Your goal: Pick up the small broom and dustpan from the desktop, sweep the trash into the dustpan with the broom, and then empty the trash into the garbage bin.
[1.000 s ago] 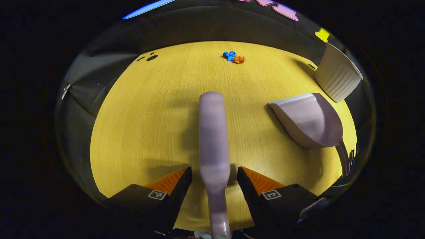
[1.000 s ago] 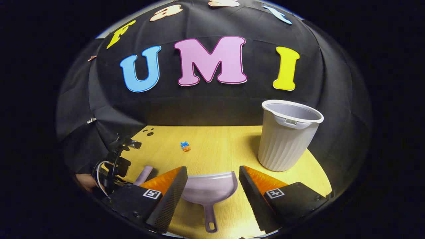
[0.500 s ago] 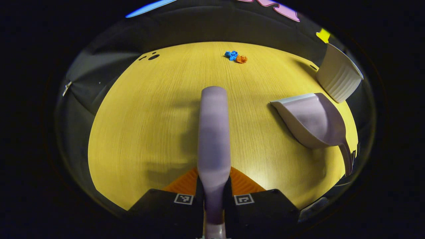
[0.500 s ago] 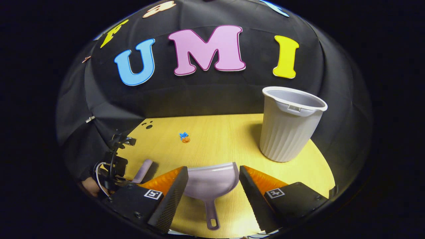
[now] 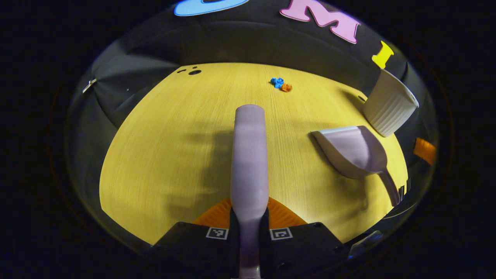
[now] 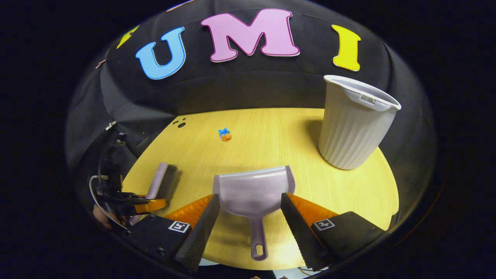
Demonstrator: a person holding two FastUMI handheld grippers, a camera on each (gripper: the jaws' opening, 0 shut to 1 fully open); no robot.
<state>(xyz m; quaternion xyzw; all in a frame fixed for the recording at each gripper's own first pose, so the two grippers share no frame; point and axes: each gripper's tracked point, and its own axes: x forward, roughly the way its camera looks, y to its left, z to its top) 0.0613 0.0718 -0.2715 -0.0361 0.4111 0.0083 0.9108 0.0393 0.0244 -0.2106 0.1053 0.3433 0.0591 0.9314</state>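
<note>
In the left gripper view, I see my left tool (image 5: 248, 232) clenched on the broom (image 5: 249, 155), both fingers pressing its narrow neck. The broom's long axis runs straight away from me, its rounded end pointing toward the blue and orange trash (image 5: 281, 84) far across the tabletop (image 5: 162, 147). To the right lies the dustpan (image 5: 350, 151), mouth facing left, handle trailing toward the near right edge. The garbage bin (image 5: 388, 106) stands beyond it.

In the right gripper view, my right tool (image 6: 250, 221) is spread wide and grasps nothing; the dustpan (image 6: 252, 192) lies flat between its fingers, mouth pointing away, handle toward me. The bin (image 6: 354, 124) stands upright at right. At left I see the left tool (image 6: 149, 204) holding the broom (image 6: 157, 182).
</note>
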